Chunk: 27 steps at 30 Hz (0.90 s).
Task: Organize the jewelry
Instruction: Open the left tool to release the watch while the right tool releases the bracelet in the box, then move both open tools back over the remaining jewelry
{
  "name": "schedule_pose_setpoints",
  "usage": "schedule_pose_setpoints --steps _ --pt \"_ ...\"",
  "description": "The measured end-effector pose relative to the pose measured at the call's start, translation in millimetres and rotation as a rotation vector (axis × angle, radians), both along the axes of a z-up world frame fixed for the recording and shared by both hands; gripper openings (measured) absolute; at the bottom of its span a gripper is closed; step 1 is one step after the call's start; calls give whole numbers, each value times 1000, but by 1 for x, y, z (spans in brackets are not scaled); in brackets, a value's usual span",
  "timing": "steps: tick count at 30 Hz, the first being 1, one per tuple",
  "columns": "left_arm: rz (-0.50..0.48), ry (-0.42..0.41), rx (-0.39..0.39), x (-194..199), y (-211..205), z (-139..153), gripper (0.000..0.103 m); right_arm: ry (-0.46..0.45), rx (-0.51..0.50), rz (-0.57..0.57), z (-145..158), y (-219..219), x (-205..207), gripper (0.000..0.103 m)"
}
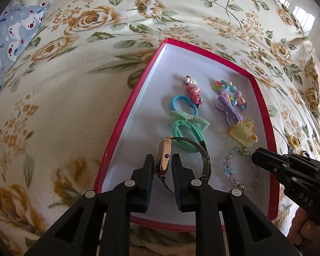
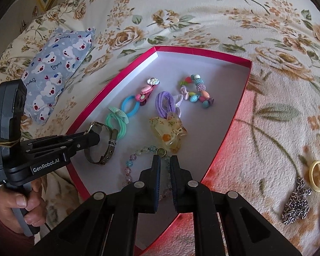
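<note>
the left gripper (image 1: 162, 166) has its two black fingers on each side of the watch (image 1: 164, 156), which is in the near left part of the red box (image 1: 117, 125); i cannot tell if they are squeezing it. to do this well, i think it should set the watch flat on the white floor, apart from the green hair tie (image 1: 186, 133), then let go slowly. the right gripper (image 2: 165, 166) sits over the bead bracelet (image 2: 136, 155), fingers nearly together; gripping or not, i cannot tell. the watch face is hard and shiny. the ties look soft. the beads are round and glassy.
</note>
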<state>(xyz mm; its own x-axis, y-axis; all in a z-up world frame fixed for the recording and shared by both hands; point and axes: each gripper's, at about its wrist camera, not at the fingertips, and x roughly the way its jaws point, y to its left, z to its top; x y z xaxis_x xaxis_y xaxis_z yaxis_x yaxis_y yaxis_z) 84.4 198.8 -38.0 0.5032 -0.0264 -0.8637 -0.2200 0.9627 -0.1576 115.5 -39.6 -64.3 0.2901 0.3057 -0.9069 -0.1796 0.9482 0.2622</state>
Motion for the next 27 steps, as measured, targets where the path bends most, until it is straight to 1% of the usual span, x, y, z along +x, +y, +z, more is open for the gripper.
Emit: schedule_pose_setpoints --steps 2,4,6,8,10,11,12,13,17,19,22,24,27 --pt "7 2 0 -1 0 1 21 2 14 -7 1 -1 0 14" --pt "11 -3 -6 -2 0 5 25 1 37 -16 4 -4 -1 16" --pt "12 -8 -13 -5 0 9 37 -13 61 -27 12 -8 -4 24" --pt "13 -22 -11 -8 -1 16 42 -32 81 -35 20 -11 -7 27" --pt "13 -36 -15 -11 -4 22 44 -53 93 -45 29 -17 -11 28" --pt "14 -41 -18 -13 -5 25 45 -64 98 -54 35 -22 -14 32" --pt "15 -45 -23 -15 -6 27 49 -74 101 -67 40 -27 -18 35" --pt "17 -48 -27 -17 -7 29 51 -83 102 -80 44 -33 -21 36" --pt "8 -69 -58 -24 -17 39 58 -103 93 -144 58 -61 -34 38" --pt "-8 -78 -75 -26 -23 44 59 -107 84 -177 63 -76 -42 40" --pt "-36 -84 -104 -29 -33 48 67 -116 62 -239 70 -103 -56 42" --pt "-63 -76 -129 -30 -43 47 69 -120 50 -270 74 -117 -64 47" --pt "-93 -60 -138 -29 -56 45 71 -132 20 -330 80 -141 -78 49"
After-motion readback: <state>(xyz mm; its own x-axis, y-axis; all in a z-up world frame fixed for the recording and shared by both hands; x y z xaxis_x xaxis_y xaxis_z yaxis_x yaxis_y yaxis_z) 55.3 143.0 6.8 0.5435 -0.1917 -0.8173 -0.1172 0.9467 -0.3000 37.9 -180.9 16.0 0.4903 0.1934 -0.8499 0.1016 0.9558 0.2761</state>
